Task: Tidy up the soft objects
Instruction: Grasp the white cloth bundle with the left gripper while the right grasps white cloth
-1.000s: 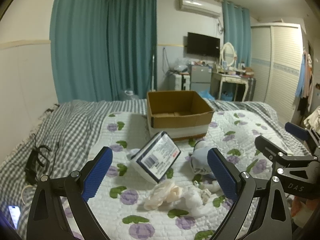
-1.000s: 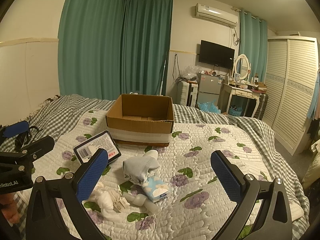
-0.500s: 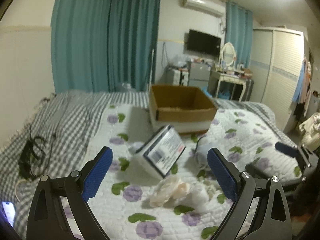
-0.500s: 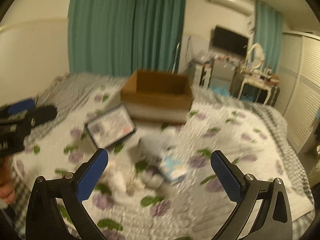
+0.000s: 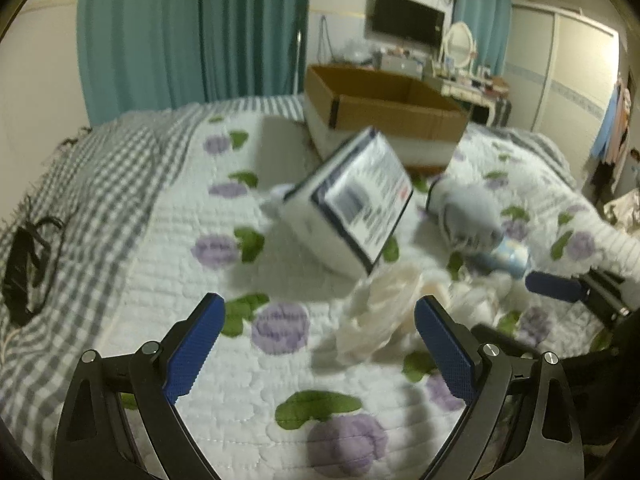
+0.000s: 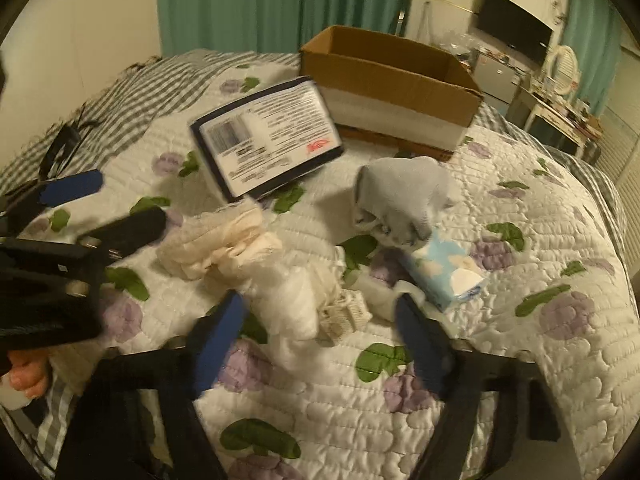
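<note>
Soft things lie in a heap on the flowered quilt (image 5: 168,240): a cream cloth (image 5: 380,308), a white cloth (image 6: 292,296), a grey-blue sock (image 6: 404,196) and a pale blue tissue pack (image 6: 444,272). A labelled white packet (image 6: 268,136) leans in front of the open cardboard box (image 6: 392,80). My right gripper (image 6: 320,308) hangs low over the heap. Its jaws are closing with the white cloth between them, and the pads are not pressing on it. My left gripper (image 5: 318,320) stands open just left of the cream cloth, with nothing between its fingers.
A black cable (image 5: 28,260) lies on the checked blanket at the bed's left edge. Behind the bed stand teal curtains (image 5: 192,28), a dresser with a mirror (image 5: 460,44) and a wardrobe (image 5: 576,80). A person's fingers (image 6: 24,376) show at the lower left.
Both grippers have dropped toward the bed and tipped downward, so the heap looks closer. The right jaws have narrowed from wide open around the white cloth.
</note>
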Available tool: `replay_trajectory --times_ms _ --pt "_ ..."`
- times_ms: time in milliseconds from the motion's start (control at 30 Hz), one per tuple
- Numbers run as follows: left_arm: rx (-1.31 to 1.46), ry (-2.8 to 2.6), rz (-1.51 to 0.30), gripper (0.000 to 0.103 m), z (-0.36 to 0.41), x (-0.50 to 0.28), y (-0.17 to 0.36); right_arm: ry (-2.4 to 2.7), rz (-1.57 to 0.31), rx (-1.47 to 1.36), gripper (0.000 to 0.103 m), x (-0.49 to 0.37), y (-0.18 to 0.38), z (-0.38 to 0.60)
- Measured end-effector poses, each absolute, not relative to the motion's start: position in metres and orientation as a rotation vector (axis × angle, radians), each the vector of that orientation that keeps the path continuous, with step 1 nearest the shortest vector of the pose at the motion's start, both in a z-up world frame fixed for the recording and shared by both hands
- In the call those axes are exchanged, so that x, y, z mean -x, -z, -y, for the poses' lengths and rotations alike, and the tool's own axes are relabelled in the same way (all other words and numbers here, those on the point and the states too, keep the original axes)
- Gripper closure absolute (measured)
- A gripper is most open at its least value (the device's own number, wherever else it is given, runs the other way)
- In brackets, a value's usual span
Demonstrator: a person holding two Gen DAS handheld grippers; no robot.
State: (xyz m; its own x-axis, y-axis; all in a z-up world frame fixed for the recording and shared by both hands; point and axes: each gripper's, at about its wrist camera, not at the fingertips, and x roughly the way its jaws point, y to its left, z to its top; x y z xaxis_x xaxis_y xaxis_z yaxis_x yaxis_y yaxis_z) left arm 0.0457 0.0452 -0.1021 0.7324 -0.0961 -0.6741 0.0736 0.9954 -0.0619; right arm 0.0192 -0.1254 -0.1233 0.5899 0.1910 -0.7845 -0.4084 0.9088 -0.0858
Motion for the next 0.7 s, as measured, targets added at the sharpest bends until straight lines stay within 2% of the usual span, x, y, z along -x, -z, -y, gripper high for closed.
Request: replay_trajectory --times_ms 133,167,233,267,300,700 --pt "0.039 0.105 -0.782 0.006 -0.049 -0.052 0.112 -0.384 -0.898 0.287 0.035 -0.026 0.131 0.114" --pt "0.041 0.11 -0.784 0.006 -0.049 -0.053 0.112 -0.391 -0.911 0.279 0.039 -0.029 0.134 0.113" --pt "0.027 0.11 -0.79 0.006 -0.047 -0.055 0.113 -0.406 -0.942 0.26 0.05 -0.034 0.139 0.11" --pt "0.018 0.109 -0.794 0.006 -0.046 -0.056 0.114 -0.402 -0.943 0.263 0.061 -0.035 0.14 0.109" --pt "0.008 0.108 -0.8 0.006 -0.045 -0.057 0.115 -0.399 -0.941 0.27 0.077 -0.035 0.141 0.108" --pt "-0.036 0.205 -0.862 0.008 -0.02 -0.073 0.132 -0.351 -0.862 0.126 0.078 -0.037 0.099 0.149"
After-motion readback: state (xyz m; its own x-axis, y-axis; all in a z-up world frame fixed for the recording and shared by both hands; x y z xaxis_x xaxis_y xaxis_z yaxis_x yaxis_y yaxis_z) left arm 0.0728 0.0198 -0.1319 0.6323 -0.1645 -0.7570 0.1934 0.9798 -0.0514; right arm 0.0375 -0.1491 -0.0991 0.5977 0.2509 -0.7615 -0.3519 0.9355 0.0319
